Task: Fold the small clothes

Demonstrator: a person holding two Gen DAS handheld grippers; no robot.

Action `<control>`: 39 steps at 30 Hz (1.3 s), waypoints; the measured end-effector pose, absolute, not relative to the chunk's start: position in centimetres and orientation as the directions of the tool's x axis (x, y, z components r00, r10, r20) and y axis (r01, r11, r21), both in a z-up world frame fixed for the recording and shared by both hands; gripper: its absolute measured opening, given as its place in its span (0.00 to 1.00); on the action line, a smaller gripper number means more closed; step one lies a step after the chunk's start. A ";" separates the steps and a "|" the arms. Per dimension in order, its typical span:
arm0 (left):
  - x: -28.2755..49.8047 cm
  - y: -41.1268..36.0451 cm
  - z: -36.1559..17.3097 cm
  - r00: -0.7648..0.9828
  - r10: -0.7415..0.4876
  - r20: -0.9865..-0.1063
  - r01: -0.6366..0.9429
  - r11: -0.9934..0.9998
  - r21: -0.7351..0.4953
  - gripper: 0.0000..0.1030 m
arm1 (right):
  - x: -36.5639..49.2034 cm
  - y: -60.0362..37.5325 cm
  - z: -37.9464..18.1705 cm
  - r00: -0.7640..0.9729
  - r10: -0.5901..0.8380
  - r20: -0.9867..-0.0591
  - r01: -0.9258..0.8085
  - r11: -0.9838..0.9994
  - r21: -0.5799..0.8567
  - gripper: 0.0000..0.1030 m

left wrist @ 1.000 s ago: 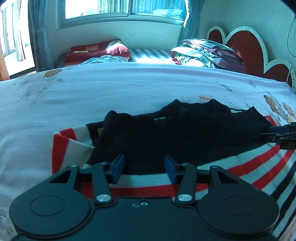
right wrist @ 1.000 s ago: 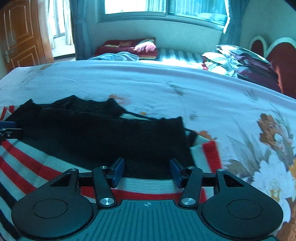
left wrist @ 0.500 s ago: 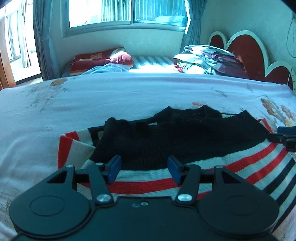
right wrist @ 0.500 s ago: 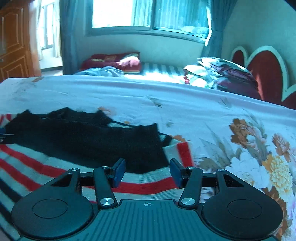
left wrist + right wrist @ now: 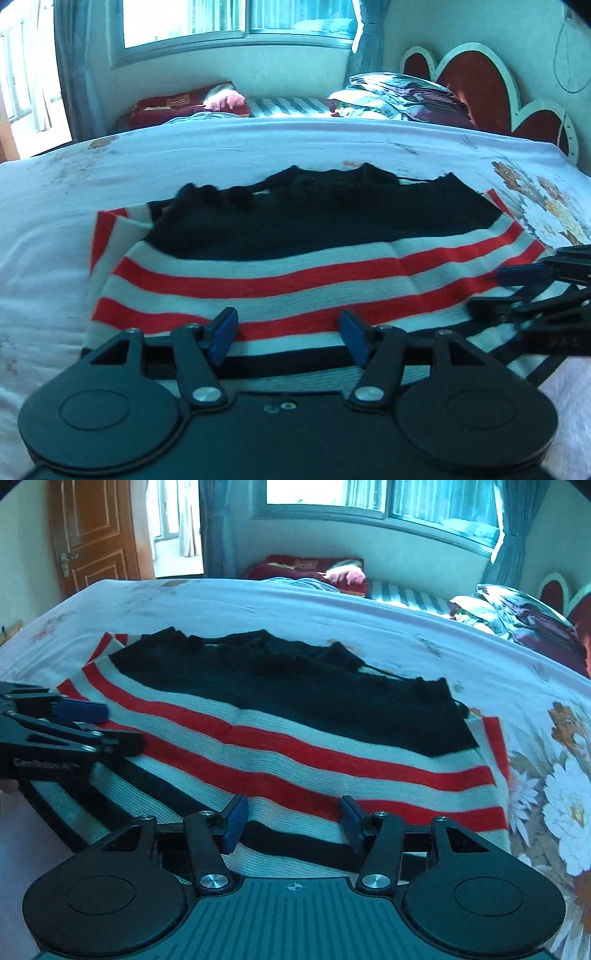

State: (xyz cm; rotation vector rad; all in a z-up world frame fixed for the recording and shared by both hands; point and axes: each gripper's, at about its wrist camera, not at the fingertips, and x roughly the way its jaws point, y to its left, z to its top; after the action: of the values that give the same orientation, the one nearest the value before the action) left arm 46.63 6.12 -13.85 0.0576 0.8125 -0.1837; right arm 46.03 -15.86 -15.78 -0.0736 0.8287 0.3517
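Left wrist view: the left tongs [image 5: 288, 334] hover over the near part of the knitted garment with a black top and red, white and black stripes [image 5: 295, 266], blue pads apart and opening, nothing pressed between them. The garment lies flat on the bed with the white floral sheet [image 5: 74, 192]; its nearest hem is hidden behind the tool bodies. Right wrist view: the right tongs [image 5: 291, 821] stand released above the striped portion. Each view cuts the opposite tool off at the frame edge.

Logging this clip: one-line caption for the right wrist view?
Right gripper open above the striped sweater on the floral bedsheet, left gripper alongside.
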 end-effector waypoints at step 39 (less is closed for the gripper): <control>38.4 10.7 -14.4 0.681 -0.027 -0.732 0.041 0.999 0.002 0.60 | 38.3 -23.0 -15.3 0.620 0.139 -0.772 -0.130 0.989 0.073 0.51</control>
State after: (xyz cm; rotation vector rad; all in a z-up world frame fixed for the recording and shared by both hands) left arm 38.39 10.68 -14.36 0.0183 0.8209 -0.0382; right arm 38.26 -23.02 -15.30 0.0105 0.8888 0.1549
